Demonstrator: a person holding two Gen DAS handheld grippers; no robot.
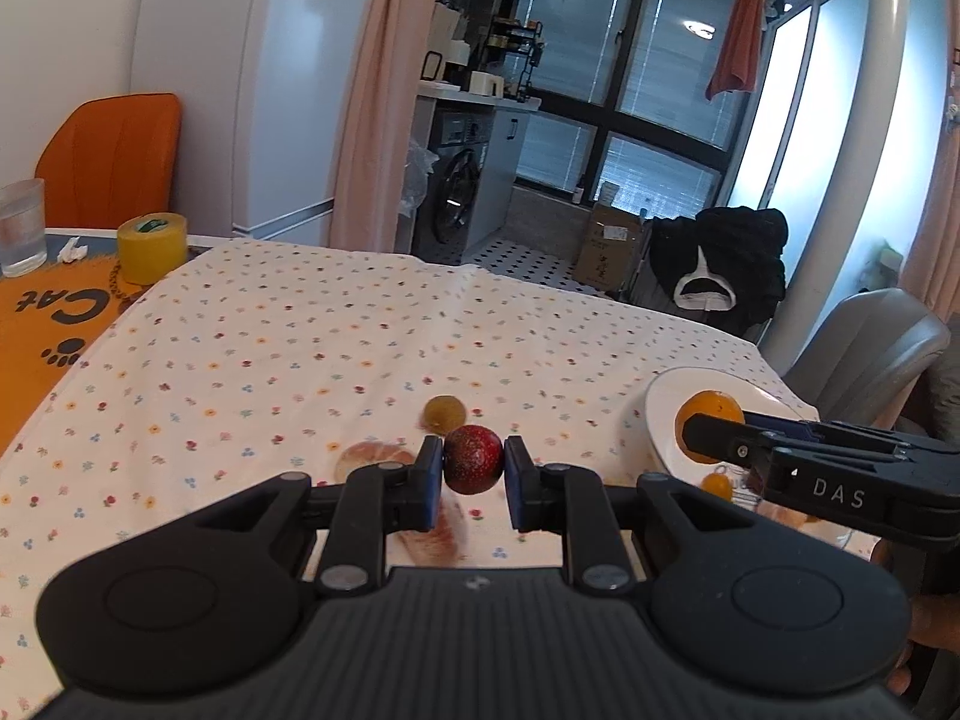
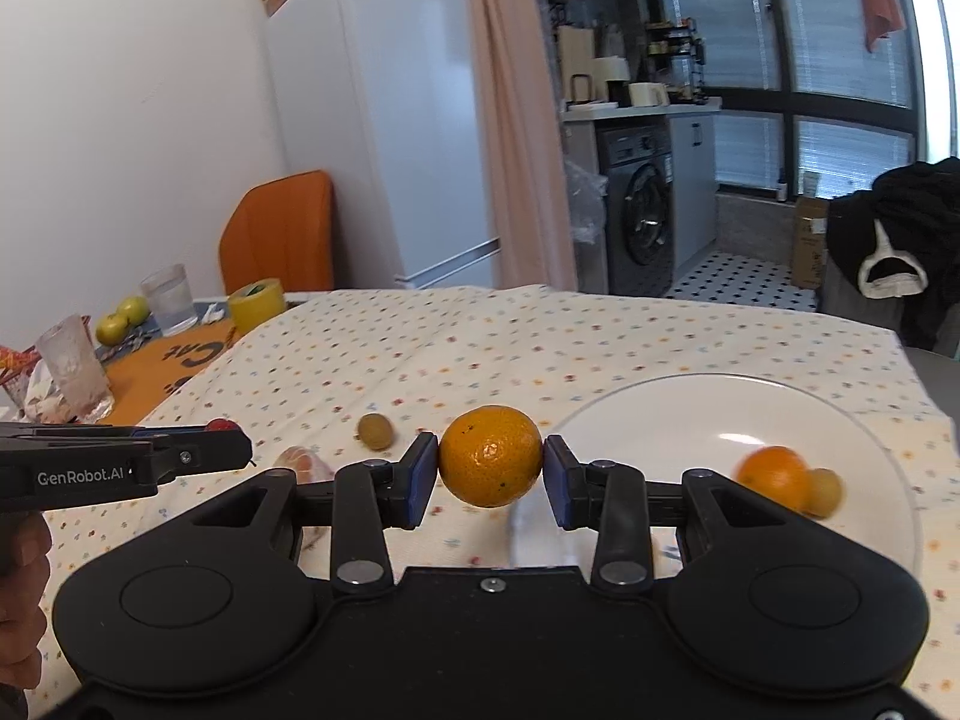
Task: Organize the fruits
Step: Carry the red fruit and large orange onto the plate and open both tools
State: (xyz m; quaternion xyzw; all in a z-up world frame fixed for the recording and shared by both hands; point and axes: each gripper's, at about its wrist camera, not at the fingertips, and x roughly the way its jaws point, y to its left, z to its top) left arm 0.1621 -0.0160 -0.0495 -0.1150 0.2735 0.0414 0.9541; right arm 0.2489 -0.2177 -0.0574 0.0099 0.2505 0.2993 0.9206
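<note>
In your left wrist view, your left hand-held gripper (image 1: 473, 461) pinches a dark red, speckled round fruit (image 1: 473, 459) above the flowered worktop (image 1: 270, 360), a brownish kiwi (image 1: 444, 412) just beyond. In your right wrist view, your right hand-held gripper (image 2: 491, 462) clamps a glossy, dimpled mandarin (image 2: 490, 456) beside the white plate (image 2: 690, 414) at the worktop's right edge, where another orange fruit (image 2: 774, 476) lies.
</note>
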